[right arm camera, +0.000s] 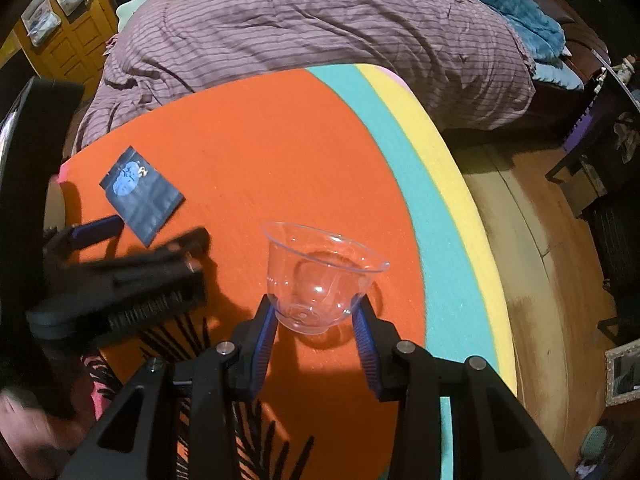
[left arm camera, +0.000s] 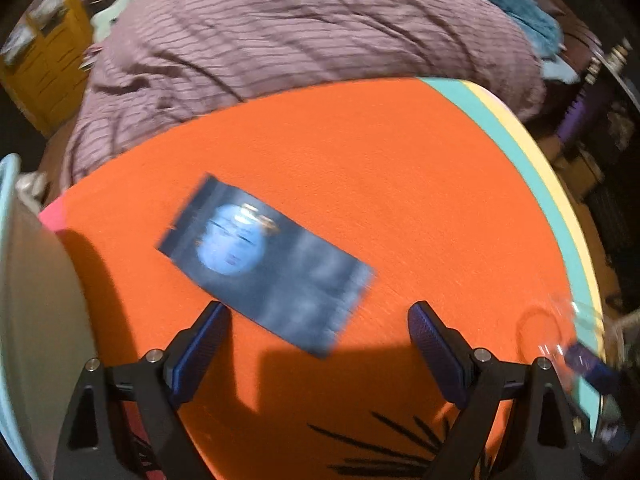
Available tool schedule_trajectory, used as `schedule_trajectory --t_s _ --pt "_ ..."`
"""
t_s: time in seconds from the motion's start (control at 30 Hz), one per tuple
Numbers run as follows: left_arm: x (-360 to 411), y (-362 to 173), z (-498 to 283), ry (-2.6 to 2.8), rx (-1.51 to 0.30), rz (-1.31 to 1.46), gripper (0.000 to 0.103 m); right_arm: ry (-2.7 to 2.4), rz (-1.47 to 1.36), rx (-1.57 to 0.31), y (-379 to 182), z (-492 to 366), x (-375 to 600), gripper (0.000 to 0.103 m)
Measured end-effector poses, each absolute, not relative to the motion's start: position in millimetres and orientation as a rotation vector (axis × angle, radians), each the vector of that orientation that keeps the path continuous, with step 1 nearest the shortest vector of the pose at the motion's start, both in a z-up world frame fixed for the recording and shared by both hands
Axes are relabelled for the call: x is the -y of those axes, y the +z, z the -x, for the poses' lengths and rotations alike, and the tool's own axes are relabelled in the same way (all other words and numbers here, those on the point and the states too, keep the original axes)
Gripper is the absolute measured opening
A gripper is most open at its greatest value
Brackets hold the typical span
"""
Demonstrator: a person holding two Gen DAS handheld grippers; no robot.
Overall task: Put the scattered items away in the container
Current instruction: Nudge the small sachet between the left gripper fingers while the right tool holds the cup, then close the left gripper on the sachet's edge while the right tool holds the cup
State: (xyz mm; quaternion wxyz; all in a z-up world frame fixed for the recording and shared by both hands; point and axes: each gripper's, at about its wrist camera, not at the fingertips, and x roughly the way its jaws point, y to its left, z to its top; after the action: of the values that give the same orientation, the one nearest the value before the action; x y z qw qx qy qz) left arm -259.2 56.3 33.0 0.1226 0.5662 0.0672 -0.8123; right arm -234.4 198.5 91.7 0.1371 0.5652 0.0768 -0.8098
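Right gripper (right arm camera: 316, 320) of mine clamps the clear plastic cup (right arm camera: 320, 276) low at its base: light, thin-walled, slippery, probably crushable. My left gripper (left arm camera: 316, 320) gapes empty over the flat dark pouch (left arm camera: 264, 260) near the orange mat's (left arm camera: 400, 184) left edge, beside the container (left arm camera: 36, 320).

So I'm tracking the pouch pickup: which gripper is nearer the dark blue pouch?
Left. The left gripper hangs open right beside the pouch; the right gripper is apart, clamping the clear cup.
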Motion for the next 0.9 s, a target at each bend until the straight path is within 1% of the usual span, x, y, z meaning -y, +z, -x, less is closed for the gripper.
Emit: schedule_trajectory --t_s 0.1,0.2,0.37,0.47,0.5,0.6,0.7,0.8,0.9 --pt "-42.2 31.0 268.5 -2.318 -0.281 -1.641 0.097 -2.341 -1.634 -0.221 91.8 233.8 -198.8 0.041" --pt "-36.9 30.7 273.4 -2.286 -0.31 -1.615 0.097 -2.333 -1.631 -0.228 90.6 235.7 -196.4 0.041" --pt "-37.3 29.4 277.9 -2.327 -0.297 -1.551 0.096 -2.318 -1.627 -0.235 87.0 243.3 -192.2 0.041" --pt "-39.5 31.9 274.0 -2.353 -0.287 -1.518 0.087 -2.312 -1.628 -0.25 84.6 245.7 -190.5 0.041" --pt "-39.4 32.8 273.3 -2.356 -0.286 -1.511 0.081 -2.309 -1.63 -0.247 83.9 247.4 -190.4 0.041" --pt "-39.8 34.1 271.9 -2.36 -0.282 -1.505 0.077 -2.306 -1.628 -0.244 83.0 250.4 -189.8 0.041" --pt "-38.0 35.2 271.9 -2.366 -0.278 -1.492 0.065 -2.3 -1.622 -0.251 82.8 251.7 -187.3 0.041" --pt "-35.7 35.8 272.4 -2.376 -0.282 -1.488 0.061 -2.296 -1.614 -0.263 82.6 252.6 -184.7 0.041" --pt "-31.0 36.5 272.9 -2.378 -0.304 -1.48 0.06 -2.289 -1.61 -0.266 82.0 253.1 -182.5 0.041"
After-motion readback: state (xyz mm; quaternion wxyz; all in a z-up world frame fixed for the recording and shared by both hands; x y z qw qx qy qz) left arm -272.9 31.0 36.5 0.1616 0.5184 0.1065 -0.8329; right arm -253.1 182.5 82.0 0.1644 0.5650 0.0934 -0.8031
